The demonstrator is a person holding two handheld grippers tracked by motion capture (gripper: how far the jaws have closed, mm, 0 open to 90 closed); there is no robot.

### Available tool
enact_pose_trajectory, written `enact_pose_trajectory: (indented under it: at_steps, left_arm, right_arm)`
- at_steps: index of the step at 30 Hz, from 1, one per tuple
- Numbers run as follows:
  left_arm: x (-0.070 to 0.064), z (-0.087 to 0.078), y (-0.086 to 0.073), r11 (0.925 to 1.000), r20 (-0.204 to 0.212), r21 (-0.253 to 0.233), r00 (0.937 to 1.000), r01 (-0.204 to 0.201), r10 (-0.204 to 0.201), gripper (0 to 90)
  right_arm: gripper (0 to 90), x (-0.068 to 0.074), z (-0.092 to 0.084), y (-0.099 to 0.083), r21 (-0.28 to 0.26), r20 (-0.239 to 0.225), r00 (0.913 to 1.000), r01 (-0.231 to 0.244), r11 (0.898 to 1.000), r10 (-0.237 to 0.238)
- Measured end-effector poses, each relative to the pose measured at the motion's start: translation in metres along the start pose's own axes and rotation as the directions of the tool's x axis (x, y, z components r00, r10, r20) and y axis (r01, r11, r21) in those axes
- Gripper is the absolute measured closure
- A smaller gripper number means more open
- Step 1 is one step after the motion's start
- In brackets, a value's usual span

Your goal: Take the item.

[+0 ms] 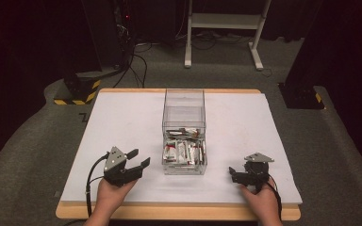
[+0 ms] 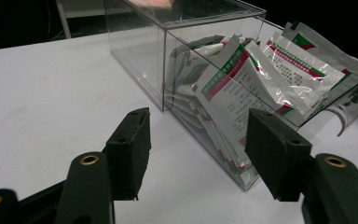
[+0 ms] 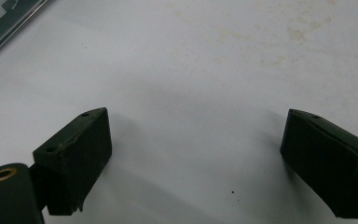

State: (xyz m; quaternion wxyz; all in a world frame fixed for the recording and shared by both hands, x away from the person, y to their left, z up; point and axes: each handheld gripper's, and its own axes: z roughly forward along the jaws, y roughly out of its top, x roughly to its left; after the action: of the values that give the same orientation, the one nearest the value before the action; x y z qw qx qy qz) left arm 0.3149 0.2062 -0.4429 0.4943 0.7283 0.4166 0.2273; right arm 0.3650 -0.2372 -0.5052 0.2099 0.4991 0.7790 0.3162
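A clear plastic box [image 1: 184, 106] stands in the middle of the white table top [image 1: 122, 122], its near half packed with white sachets [image 1: 184, 151] printed in red and green. My left gripper [image 1: 139, 158] rests at the front left, open, jaws aimed at the box's near corner with nothing between them. In the left gripper view the box [image 2: 135, 51] and its sachets [image 2: 242, 88] lie just beyond the open gripper [image 2: 198, 154]. At the front right my right gripper [image 1: 232, 173] lies low on the table, open. Its own view shows the gripper [image 3: 196, 163] wide apart over bare table.
The table's wooden edge [image 1: 179, 213] runs along the front. Beyond the far edge are grey carpet, a white frame's legs [image 1: 188, 47], cables and a yellow-and-black striped base [image 1: 75, 94]. A dark post base [image 1: 301, 94] stands at the back right.
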Motion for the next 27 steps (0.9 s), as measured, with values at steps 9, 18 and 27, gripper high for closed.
enact_pose_trajectory:
  at_steps: [9,18,27]
  left_arm:
    - [-0.006,0.004,0.008,0.9999,0.014,-0.007,0.9998,-0.012,0.012,42.0]
    - [-0.013,0.011,0.018,0.9995,0.033,-0.018,0.9991,-0.027,0.028,42.3]
    - [-0.021,0.020,0.023,0.9991,0.057,-0.020,0.9977,-0.036,0.037,42.9]
  right_arm:
    - [8.6,0.000,0.000,0.000,0.000,0.000,1.0000,0.000,1.000,0.000]
    - [8.6,0.000,0.000,0.000,0.000,0.000,1.0000,0.000,1.000,0.000]
    - [8.6,0.000,0.000,0.000,0.000,0.000,1.0000,0.000,1.000,0.000]
